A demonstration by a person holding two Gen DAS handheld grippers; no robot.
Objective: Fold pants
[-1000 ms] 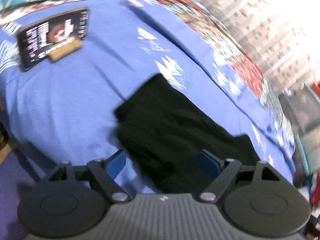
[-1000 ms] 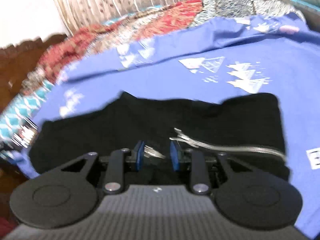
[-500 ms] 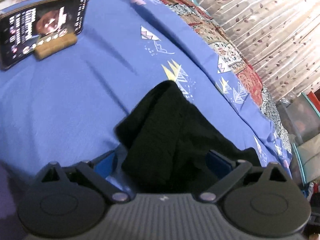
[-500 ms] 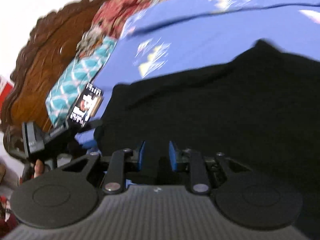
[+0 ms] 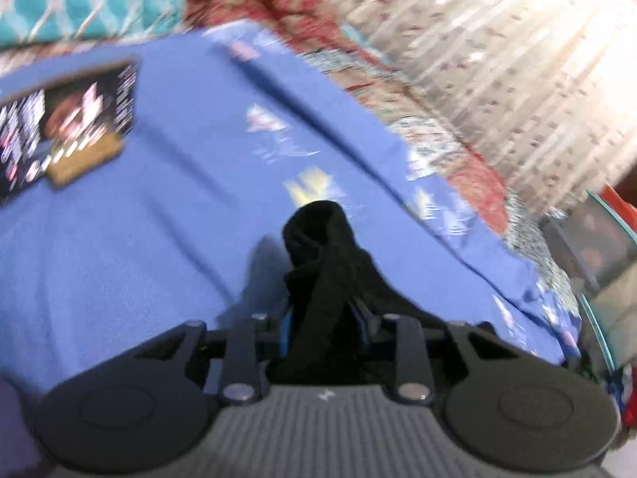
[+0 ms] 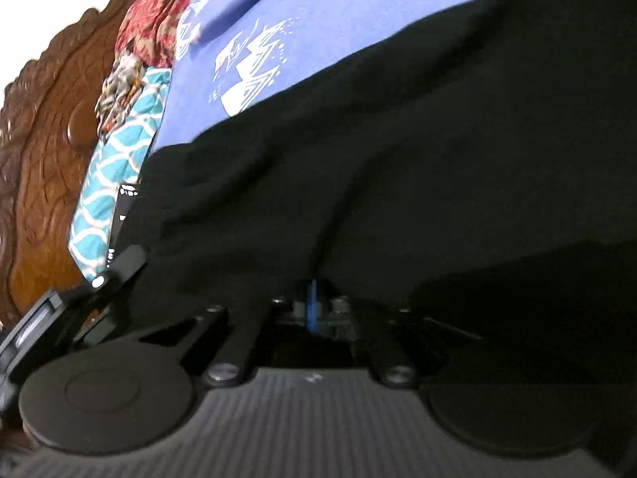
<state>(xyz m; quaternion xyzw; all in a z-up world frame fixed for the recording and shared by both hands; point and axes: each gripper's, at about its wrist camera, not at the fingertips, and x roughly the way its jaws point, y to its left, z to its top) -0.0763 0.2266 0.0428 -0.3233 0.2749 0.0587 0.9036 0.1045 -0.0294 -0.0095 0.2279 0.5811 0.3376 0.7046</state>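
Pants (image 5: 326,263), black, soft and limp, lie on the blue bedsheet (image 5: 139,239); best taken at hem or waistband edges. Left tool (image 5: 324,322) has just narrowed onto a bunched fold running toward 12 o'clock. Right tool (image 6: 314,306), pads together, pinches thin cloth.

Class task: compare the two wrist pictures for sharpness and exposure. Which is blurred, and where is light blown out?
Left wrist view: motion-smeared throughout, the phone unreadable, the curtain washed out by glare. Right wrist view: sharper, the sheet's print crisp, but the black pants swallow detail; top-left corner overexposed.
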